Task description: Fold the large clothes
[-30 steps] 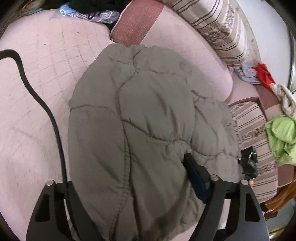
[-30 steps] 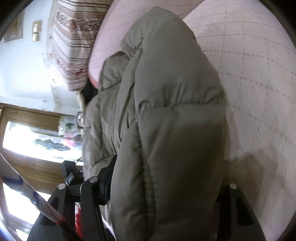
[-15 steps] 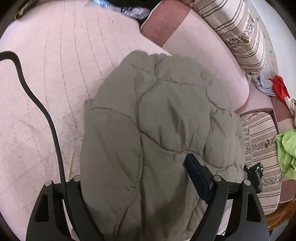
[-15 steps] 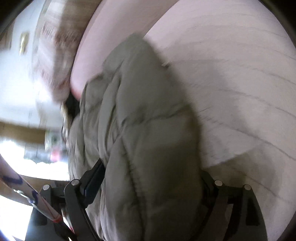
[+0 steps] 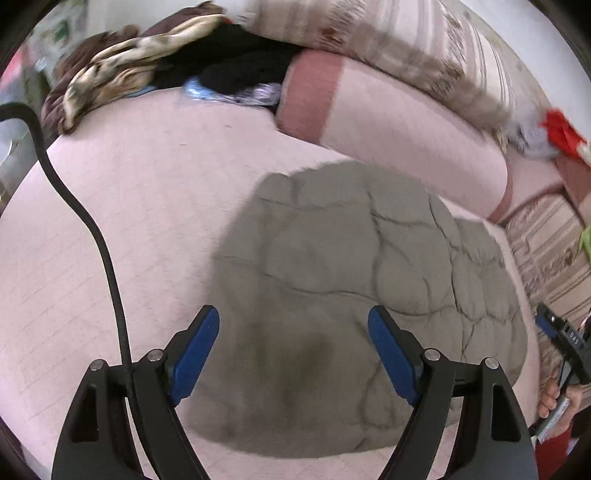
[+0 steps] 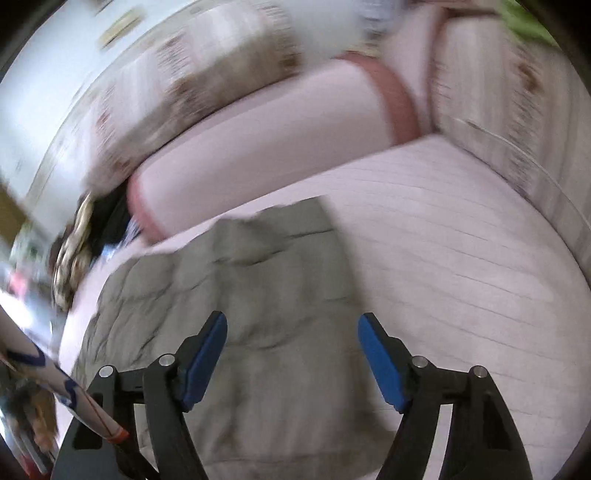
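The grey-green quilted jacket (image 5: pixel 332 258) lies in a folded, puffy bundle on the pink sofa seat (image 5: pixel 129 206). My left gripper (image 5: pixel 292 312) hovers above its near part, open, blue pads clear of the fabric. In the blurred right wrist view the same jacket (image 6: pixel 277 266) lies below my right gripper (image 6: pixel 292 317). Its jaws are closing, with nothing between them and the pads off the cloth. The right gripper (image 5: pixel 561 339) and the hand holding it show at the right edge of the left wrist view.
A pink bolster (image 5: pixel 388 125) with reddish ends lies behind the jacket, under a striped back cushion (image 5: pixel 369 33). Dark and patterned clothes (image 5: pixel 221 62) are piled at the far left, red and grey ones (image 5: pixel 561 129) at the far right. A black cable (image 5: pixel 107 266) crosses the seat.
Both grippers held the jacket's bulk between their fingers; now both have let go and pulled up and back. The jacket lies on the seat.
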`<state>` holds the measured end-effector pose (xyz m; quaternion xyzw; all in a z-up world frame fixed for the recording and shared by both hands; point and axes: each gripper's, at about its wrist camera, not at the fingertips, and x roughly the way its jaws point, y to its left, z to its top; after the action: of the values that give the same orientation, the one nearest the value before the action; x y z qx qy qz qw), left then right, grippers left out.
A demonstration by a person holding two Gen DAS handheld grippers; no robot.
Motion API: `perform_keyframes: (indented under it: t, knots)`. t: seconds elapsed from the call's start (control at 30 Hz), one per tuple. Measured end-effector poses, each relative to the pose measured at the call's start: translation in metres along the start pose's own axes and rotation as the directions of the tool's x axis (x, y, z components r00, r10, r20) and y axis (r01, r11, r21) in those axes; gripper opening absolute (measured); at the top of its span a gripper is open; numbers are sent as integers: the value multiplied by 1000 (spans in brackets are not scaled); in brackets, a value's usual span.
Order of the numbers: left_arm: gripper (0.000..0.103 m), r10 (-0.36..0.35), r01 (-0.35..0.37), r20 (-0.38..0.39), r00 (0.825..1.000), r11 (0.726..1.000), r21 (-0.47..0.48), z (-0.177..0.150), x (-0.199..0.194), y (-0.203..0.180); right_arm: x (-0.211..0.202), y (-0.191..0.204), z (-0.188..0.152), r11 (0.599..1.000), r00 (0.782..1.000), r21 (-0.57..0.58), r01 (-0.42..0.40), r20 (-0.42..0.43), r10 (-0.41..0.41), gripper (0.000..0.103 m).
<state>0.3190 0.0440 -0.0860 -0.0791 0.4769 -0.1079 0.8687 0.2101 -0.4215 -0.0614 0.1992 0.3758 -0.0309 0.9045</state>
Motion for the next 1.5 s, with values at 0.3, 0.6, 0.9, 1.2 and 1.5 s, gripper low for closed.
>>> perform_keyframes:
  t: [0.3, 0.6, 0.9, 1.2, 1.5]
  knots:
    - [99, 212, -221, 93, 973, 970, 98, 4, 68, -24, 98, 60, -21, 977, 989, -155, 150, 20, -148, 82]
    - [103, 122, -122, 114, 986, 993, -4, 14, 89, -6, 146, 38, 4, 991, 992, -63, 122, -11, -123, 94]
    - [96, 208, -214, 143, 968, 976, 30, -2, 18, -13, 112, 55, 1, 979, 982, -82, 187, 13, -187, 92]
    - [97, 327, -377, 379, 866, 924, 64, -70, -115, -35, -8, 65, -82, 994, 994, -40, 106, 40, -104, 92]
    - [97, 251, -333, 482, 839, 939, 89, -145, -188, -69, -67, 71, -171, 996, 996, -22, 90, -22, -91, 92]
